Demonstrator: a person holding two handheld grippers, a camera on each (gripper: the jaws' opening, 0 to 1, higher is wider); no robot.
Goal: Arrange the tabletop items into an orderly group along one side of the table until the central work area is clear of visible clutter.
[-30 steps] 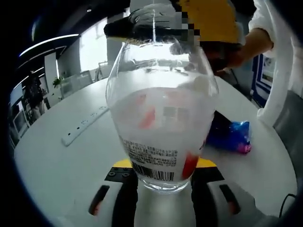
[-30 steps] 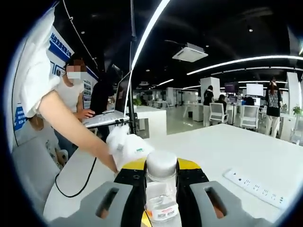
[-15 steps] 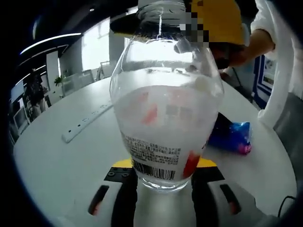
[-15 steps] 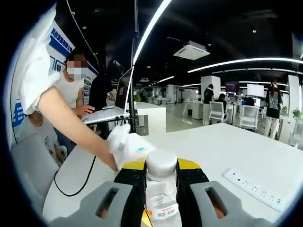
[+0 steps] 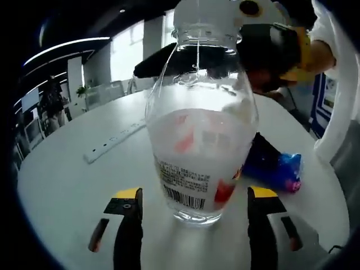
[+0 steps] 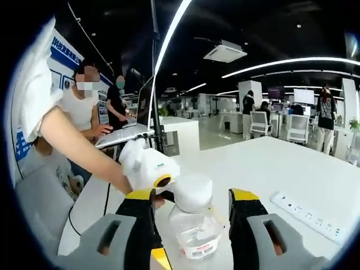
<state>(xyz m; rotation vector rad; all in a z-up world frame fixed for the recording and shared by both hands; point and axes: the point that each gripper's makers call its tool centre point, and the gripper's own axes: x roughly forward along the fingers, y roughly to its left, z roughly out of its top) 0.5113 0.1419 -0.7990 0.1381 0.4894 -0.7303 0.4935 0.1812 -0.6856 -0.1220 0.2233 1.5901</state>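
Observation:
A clear plastic bottle (image 5: 199,163) with a white label, a barcode and a white cap stands upright on the white table (image 5: 67,191). My left gripper (image 5: 194,236) is open, its jaws either side of the bottle's base with gaps. In the right gripper view the same bottle (image 6: 194,230) stands between the jaws of my open right gripper (image 6: 191,225), its cap (image 6: 191,191) level with the jaw tips. The right gripper (image 5: 270,39) shows behind the bottle's neck. The left gripper (image 6: 145,166) comes in from the left, held by a person's arm.
A blue snack packet (image 5: 277,167) lies right of the bottle. A white power strip (image 5: 115,140) lies on the far left of the table, also seen as a power strip (image 6: 306,216). A laptop (image 6: 126,135) and seated people are beyond the table's edge.
Both grippers have opened and let go of the bottle, which now stands free on the table. Both have drawn back slightly.

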